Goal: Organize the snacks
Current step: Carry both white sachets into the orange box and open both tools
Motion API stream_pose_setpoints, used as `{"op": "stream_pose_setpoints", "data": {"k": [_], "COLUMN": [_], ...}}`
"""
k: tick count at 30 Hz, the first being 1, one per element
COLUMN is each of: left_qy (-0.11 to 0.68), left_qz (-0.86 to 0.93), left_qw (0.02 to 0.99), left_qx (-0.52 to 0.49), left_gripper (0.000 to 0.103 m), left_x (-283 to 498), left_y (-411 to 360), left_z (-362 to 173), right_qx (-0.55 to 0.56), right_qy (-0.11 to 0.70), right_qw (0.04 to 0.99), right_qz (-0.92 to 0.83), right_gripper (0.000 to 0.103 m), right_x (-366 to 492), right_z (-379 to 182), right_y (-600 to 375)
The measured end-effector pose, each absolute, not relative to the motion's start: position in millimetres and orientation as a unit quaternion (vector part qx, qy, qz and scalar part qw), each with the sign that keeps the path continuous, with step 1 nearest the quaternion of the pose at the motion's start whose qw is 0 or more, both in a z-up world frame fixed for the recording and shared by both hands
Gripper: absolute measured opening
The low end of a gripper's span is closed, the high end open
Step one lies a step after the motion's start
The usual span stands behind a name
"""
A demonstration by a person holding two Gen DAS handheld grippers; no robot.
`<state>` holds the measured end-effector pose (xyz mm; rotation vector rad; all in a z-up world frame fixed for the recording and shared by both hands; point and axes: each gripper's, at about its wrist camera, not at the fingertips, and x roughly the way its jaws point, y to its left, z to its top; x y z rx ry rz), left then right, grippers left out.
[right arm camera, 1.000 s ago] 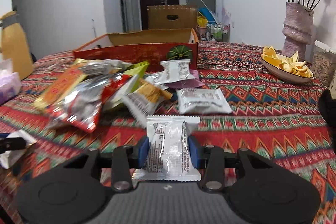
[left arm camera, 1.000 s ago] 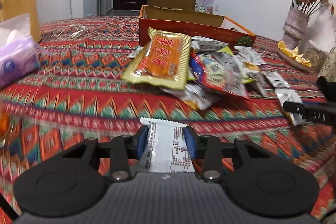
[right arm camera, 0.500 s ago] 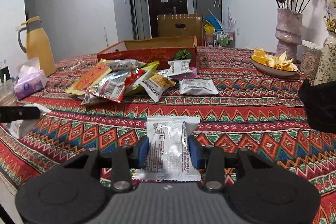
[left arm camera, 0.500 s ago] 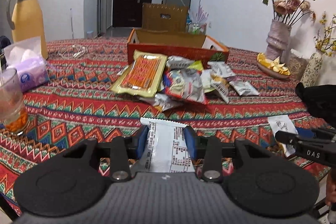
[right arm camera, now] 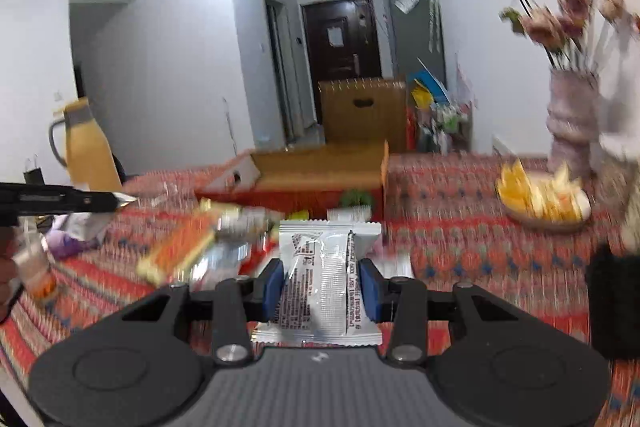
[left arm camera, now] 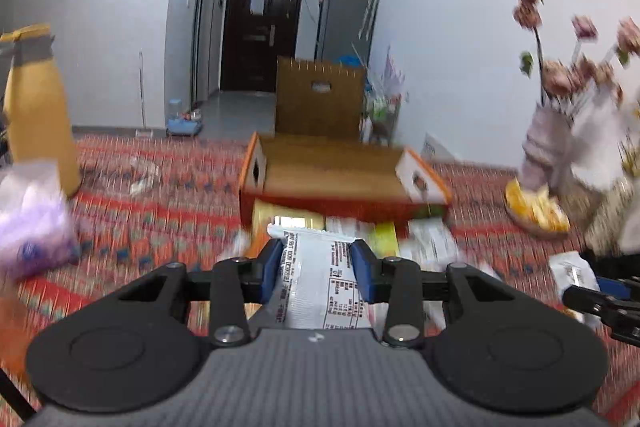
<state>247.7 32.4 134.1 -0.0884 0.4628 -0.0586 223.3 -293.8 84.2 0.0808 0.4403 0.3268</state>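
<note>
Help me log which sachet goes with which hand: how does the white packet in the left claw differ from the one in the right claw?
The left claw's packet shows a printed table and sits skewed, its top edge sloping. The right claw's packet stands straight, shows a lengthwise back seam, and its bottom crimp pokes out below the pads. Both are small white printed sachets, pinched across their width between blue pads, above the patterned tablecloth.

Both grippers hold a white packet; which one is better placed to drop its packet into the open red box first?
Probably the left gripper. Its white packet lines up with the middle of the red box, directly ahead. From the right gripper, the box sits slightly left, approached nearer its right wall. The margin is small.
</note>
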Motion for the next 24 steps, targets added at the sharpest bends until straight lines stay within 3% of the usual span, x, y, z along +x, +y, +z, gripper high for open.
{"op": "stream_pose_setpoints", "data": {"k": [8,13,19,24], "left_qy": [0.168,0.193,0.273,0.311], "left_qz": [-0.006,-0.005,0.000,0.008], "left_qw": [0.985,0.979,0.958,0.950], "left_qx": [-0.045,-0.064,-0.089,-0.033], "left_gripper": [0.039,0.039,0.039,0.039], "left_x": [380.0,475.0,591.3,646.2], "left_y": [33.9,41.9,64.7,62.5], "left_z": [175.7,173.4,129.0,80.6], "right_qx": [0.032,0.042,0.020,-0.079], "right_qy": [0.201,0.224,0.292,0.352], "right_qw": [0.961,0.957,0.945,0.929], "right_qz": [0.185,0.180,0.143,0.085], "right_gripper": [0.040,0.040,0.040,0.041], "right_x": [365.1,480.8,611.7,681.2], "right_z": [137.1,141.9,104.7,49.3], "right_y": [-286.4,-268.7,-236.4,-200.9]}}
